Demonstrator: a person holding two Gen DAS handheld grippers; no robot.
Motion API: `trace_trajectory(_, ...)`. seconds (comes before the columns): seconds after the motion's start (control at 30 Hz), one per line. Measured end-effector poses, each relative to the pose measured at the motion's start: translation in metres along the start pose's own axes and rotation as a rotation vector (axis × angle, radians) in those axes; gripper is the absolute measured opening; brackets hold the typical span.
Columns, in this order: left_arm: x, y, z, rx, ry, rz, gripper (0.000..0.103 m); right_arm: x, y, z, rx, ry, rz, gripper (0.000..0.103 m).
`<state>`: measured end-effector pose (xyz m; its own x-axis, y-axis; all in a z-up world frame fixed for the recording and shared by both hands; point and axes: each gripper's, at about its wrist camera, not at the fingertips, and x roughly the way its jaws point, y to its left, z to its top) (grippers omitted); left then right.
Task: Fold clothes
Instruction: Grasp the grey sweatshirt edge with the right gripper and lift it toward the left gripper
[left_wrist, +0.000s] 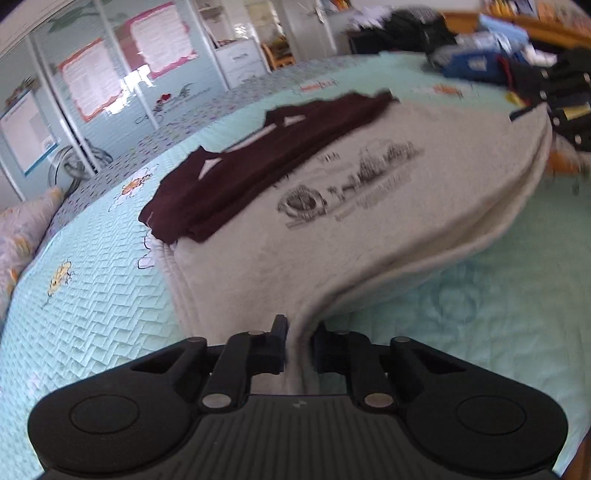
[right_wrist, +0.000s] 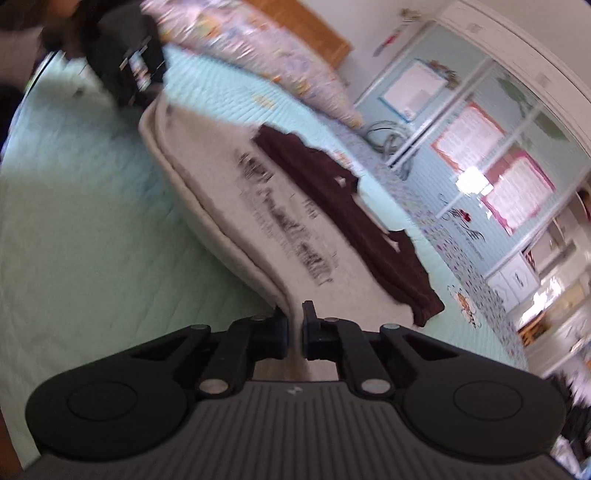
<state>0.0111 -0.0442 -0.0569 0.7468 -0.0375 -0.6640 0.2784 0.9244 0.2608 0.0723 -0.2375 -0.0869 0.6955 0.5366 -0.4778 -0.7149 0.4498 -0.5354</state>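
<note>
Light grey cotton T-shirt with a dark printed graphic on the chest (left_wrist: 369, 206) lies on a pale mint quilted bedspread with small flower and bee prints (left_wrist: 96, 295). The shirt's near edge is lifted off the bed, cloth hanging in a fold from both claws.

Left gripper (left_wrist: 300, 347), black two-finger claw: jaws nearly closed, pinching a bunched edge of the grey shirt, cloth running straight down between the pads. Right gripper (right_wrist: 294, 332), same black build: jaws nearly closed too, clamped on another part of the same shirt edge (right_wrist: 236, 229). The layered hem shows as a double line along the raised fold in both views.

A dark maroon garment with small white markings (left_wrist: 229, 162) lies on top of the far part of the grey shirt, partly spilling onto the bedspread; in the right wrist view it (right_wrist: 354, 221) runs along the shirt's far side.

In the left wrist view the right gripper shows as a black body (left_wrist: 565, 110) at the shirt's far corner, beside a blurred pile of dark and blue clothes (left_wrist: 472, 66). A floral patterned pillow (right_wrist: 280, 62) sits at the head of the bed. Sliding wardrobe doors with pink-bordered posters (left_wrist: 122, 66) stand behind. Both views are motion-blurred.
</note>
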Motion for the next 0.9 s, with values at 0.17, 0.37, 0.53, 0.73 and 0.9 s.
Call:
trace_trajectory(0.17,-0.02,0.021,0.024,-0.081,-0.098,0.016,0.012,-0.01,-0.036,0.022,0.109,-0.09,-0.068,0.008)
trace_trajectory(0.37,-0.027,0.043,0.068,-0.058,-0.166,0.124,0.011,0.006,-0.067,0.047,0.057,-0.136,-0.158,0.008)
trace_trajectory(0.53,-0.007,0.062,0.103,-0.019,-0.166,0.164,0.011,0.035,-0.096,0.06,0.053,-0.142,-0.187,0.008)
trace_trajectory(0.73,0.036,0.093,0.152,0.032,-0.154,0.217,0.011,0.084,-0.135,0.077,0.036,-0.126,-0.227,0.008)
trace_trajectory(0.9,0.096,0.125,0.197,0.078,-0.106,0.253,0.011,0.148,-0.175,0.087,0.056,-0.078,-0.254,0.008)
